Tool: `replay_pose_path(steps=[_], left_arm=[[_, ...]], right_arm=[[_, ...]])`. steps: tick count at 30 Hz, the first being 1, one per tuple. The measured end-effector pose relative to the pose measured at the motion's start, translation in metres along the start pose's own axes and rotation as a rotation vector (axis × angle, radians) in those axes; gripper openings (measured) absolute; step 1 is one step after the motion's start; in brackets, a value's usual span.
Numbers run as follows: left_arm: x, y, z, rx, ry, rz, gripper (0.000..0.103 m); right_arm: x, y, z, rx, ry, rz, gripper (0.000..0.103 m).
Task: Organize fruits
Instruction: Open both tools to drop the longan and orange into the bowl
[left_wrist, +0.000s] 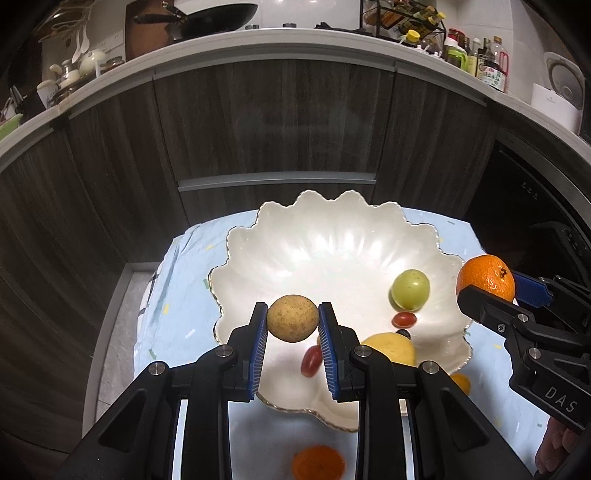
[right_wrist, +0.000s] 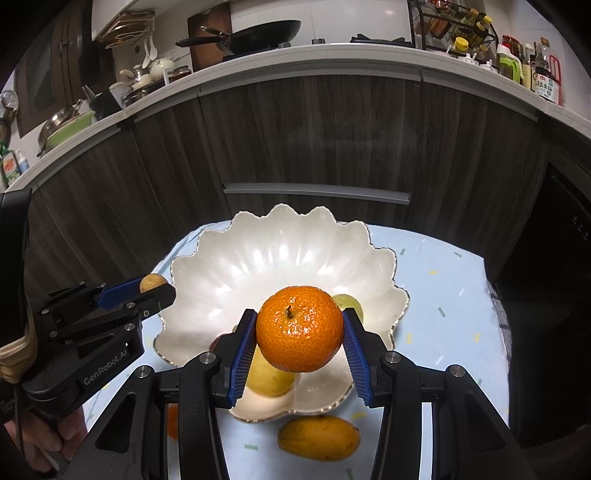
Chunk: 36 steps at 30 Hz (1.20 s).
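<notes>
A white scalloped bowl (left_wrist: 332, 236) stands on a light blue cloth. My left gripper (left_wrist: 293, 325) is shut on a small round brown fruit (left_wrist: 292, 317) above the bowl's near left side. My right gripper (right_wrist: 300, 334) is shut on a mandarin orange (right_wrist: 299, 328) above the bowl's near part; it also shows in the left wrist view (left_wrist: 485, 278). In the bowl lie a green fruit (left_wrist: 410, 288), two red cherry tomatoes (left_wrist: 404, 319) (left_wrist: 311, 361) and a yellow lemon (left_wrist: 391, 349). The left gripper shows in the right wrist view (right_wrist: 157, 286).
On the cloth (right_wrist: 443, 288) in front of the bowl lie a yellow mango (right_wrist: 318, 437) and another orange fruit (left_wrist: 318, 463). Dark wooden cabinets (right_wrist: 314, 140) stand behind the small table, with a cluttered kitchen counter (right_wrist: 295, 55) above. The cloth's edge drops off on the left.
</notes>
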<state>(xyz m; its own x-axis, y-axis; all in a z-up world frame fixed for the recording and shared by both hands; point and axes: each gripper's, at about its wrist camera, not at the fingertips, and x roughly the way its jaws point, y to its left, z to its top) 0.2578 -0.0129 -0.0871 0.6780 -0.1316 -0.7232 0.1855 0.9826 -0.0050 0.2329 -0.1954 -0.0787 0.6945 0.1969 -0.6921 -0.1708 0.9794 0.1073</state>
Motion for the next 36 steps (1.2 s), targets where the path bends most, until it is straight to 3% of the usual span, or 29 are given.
replay_pose_path(steps=[24, 30, 33, 36], left_arm=[[0.037, 0.017, 0.006, -0.033, 0.05, 0.005, 0.028], [0.035, 0.017, 0.005, -0.037, 0.043, 0.015, 0.048], [0.033, 0.018, 0.005, -0.039, 0.042, 0.023, 0.052], [0.029, 0.018, 0.006, -0.037, 0.032, 0.036, 0.058]], right_arm=[[0.047, 0.002, 0.007, -0.012, 0.083, -0.019, 0.047], [0.048, 0.002, 0.007, -0.008, 0.092, -0.02, 0.048], [0.047, 0.001, 0.006, -0.004, 0.091, -0.032, 0.05], [0.04, 0.001, 0.008, -0.004, 0.064, -0.051, 0.062]])
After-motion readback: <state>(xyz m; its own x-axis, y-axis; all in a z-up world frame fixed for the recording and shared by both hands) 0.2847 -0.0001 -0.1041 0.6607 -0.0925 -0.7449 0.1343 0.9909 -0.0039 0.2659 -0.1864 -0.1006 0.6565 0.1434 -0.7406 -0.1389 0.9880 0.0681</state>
